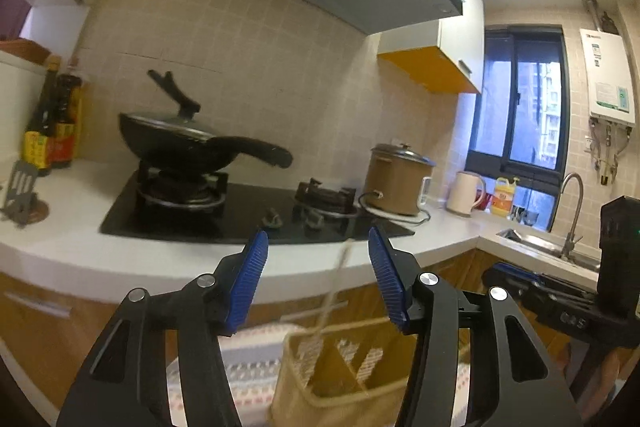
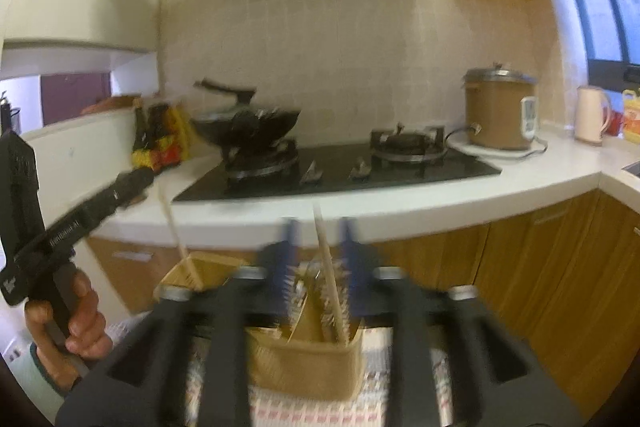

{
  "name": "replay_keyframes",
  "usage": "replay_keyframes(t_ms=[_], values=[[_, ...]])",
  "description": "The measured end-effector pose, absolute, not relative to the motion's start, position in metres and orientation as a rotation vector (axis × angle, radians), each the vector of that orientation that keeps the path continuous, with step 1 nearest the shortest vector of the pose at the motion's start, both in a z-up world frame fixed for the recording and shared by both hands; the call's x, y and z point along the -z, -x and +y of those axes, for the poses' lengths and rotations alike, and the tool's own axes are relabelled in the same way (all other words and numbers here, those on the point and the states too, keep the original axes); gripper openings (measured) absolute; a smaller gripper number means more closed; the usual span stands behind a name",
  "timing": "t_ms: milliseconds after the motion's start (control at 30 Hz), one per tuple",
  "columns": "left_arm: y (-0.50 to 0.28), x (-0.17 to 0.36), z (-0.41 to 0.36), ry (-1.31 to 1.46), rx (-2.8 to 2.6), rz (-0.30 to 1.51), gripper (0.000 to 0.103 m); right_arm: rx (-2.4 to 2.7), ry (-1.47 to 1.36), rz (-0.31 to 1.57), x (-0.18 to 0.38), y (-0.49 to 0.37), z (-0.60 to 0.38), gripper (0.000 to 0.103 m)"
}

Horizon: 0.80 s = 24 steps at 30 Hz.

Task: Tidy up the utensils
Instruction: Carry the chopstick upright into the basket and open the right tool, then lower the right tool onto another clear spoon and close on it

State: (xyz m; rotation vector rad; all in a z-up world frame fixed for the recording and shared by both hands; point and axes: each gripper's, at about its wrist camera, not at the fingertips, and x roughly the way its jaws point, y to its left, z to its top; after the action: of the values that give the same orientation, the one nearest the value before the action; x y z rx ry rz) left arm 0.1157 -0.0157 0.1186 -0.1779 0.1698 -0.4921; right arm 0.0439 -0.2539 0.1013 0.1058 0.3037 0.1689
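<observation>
left gripper [image 1: 316, 259] spread wide above beige utensil basket [image 1: 340, 387], grasping nothing. right gripper [image 2: 318, 259] blurred; grip on upright chopstick [image 2: 330, 275] unclear.

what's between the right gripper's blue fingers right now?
In the right wrist view, one pale wooden chopstick stands between the right gripper's blue fingers, its lower end in the tan woven utensil basket. Blur hides contact.

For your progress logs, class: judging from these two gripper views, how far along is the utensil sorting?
Done: one chopstick already stands in the divided holder. In hand: the right gripper has a second chopstick between its fingers over a middle compartment; blur hides whether it grips. The left gripper is open and empty. Left: seating that chopstick; no other loose utensils are visible.
</observation>
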Motion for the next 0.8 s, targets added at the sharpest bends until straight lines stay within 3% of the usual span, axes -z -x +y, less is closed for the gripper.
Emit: replay_keyframes(t_ms=[100,233,400,500,533,600,800], values=[[-0.101,-0.117,-0.002,0.178,0.477,0.242,0.053,-0.177,-0.103,0.340,-0.102,-0.026,-0.251,0.053],[-0.081,-0.106,0.016,0.172,0.487,0.399,0.065,-0.185,-0.122,0.481,-0.089,-0.002,-0.246,0.053],[-0.066,-0.052,0.019,0.112,0.502,0.721,0.065,-0.252,-0.092,0.783,-0.048,0.002,-0.219,0.053],[-0.062,0.002,0.011,0.079,0.507,0.922,0.057,-0.307,-0.093,0.999,-0.006,-0.004,-0.198,0.049],[-0.063,0.012,0.008,0.070,0.498,0.950,0.052,-0.308,-0.087,1.030,0.002,-0.004,-0.193,0.041],[-0.067,0.026,0.001,0.050,0.500,1.000,0.052,-0.289,-0.055,1.080,0.018,-0.007,-0.182,0.032],[-0.073,0.046,-0.023,-0.115,0.436,1.028,0.037,-0.283,-0.051,1.170,0.040,-0.015,-0.167,0.032]])
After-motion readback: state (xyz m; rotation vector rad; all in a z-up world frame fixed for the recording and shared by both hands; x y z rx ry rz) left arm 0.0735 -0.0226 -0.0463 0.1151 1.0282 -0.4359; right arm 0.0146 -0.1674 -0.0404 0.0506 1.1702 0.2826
